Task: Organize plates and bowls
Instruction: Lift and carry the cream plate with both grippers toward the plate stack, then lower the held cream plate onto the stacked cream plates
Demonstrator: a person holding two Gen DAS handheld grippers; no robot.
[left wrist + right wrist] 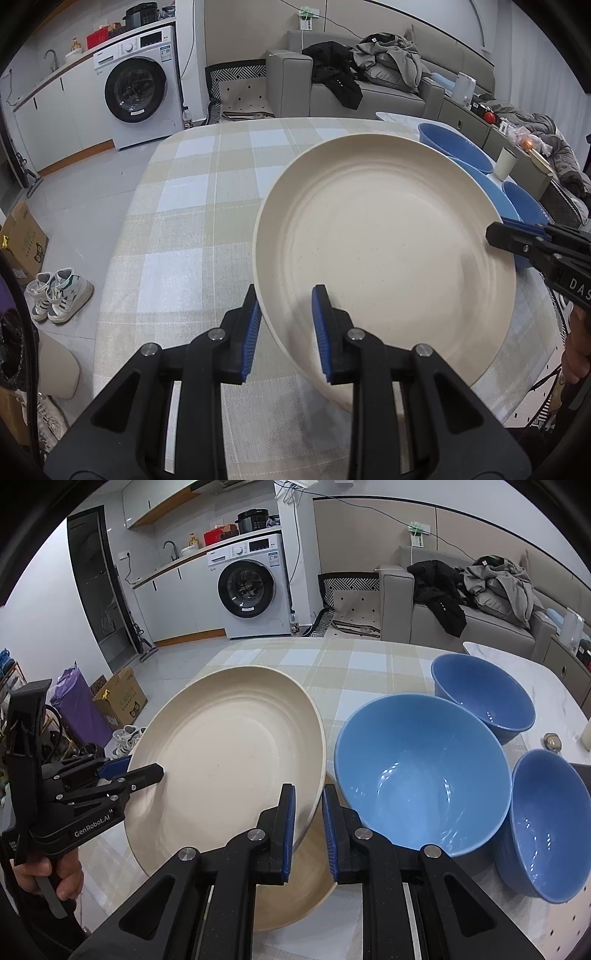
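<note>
Left wrist view is showing the left gripper pinching the near rim of the cream plate, which is tilting above the checked tablecloth. Right wrist view is showing the right gripper straddling that plate's right edge, though whether its pads are pressing the rim I cannot tell. A second cream plate is lying beneath. Three blue bowls are standing just right of it.

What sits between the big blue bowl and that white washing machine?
Only checked tablecloth then grey floor between large blue bowl and washing machine, per right wrist view.
</note>
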